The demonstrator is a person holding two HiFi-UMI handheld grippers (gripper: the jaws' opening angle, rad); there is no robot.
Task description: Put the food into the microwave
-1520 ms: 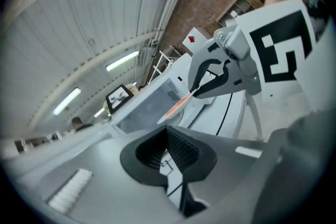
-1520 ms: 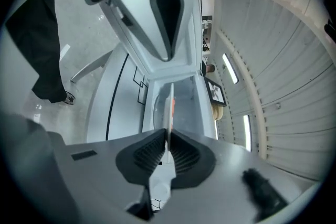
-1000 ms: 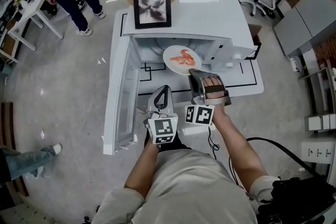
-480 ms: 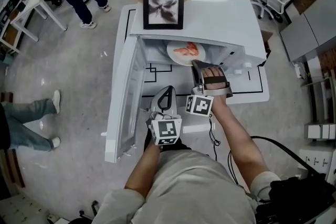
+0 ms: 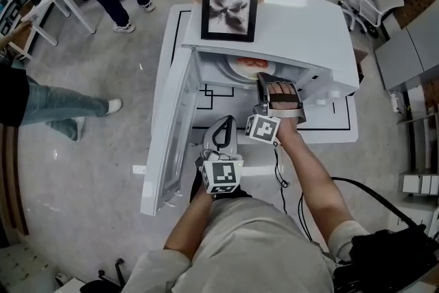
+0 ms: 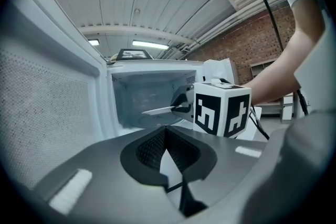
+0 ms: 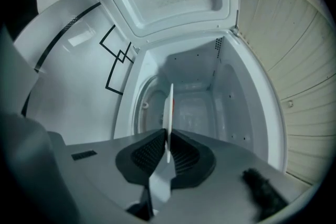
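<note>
Plate (image 5: 250,65) now deeper inside microwave (image 5: 302,31).
Right claw (image 7: 168,147) grasps its rim; left claw (image 6: 167,147) clenched, seemingly empty, beside open door (image 5: 171,141).

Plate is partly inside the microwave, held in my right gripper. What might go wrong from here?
1. The right gripper pinches the plate only at its near rim, so it may tilt and let the food slide off.
2. The plate's far edge may knock the microwave cavity walls on the way in.
3. The picture frame stands on top of the microwave; a bump might topple it.
</note>
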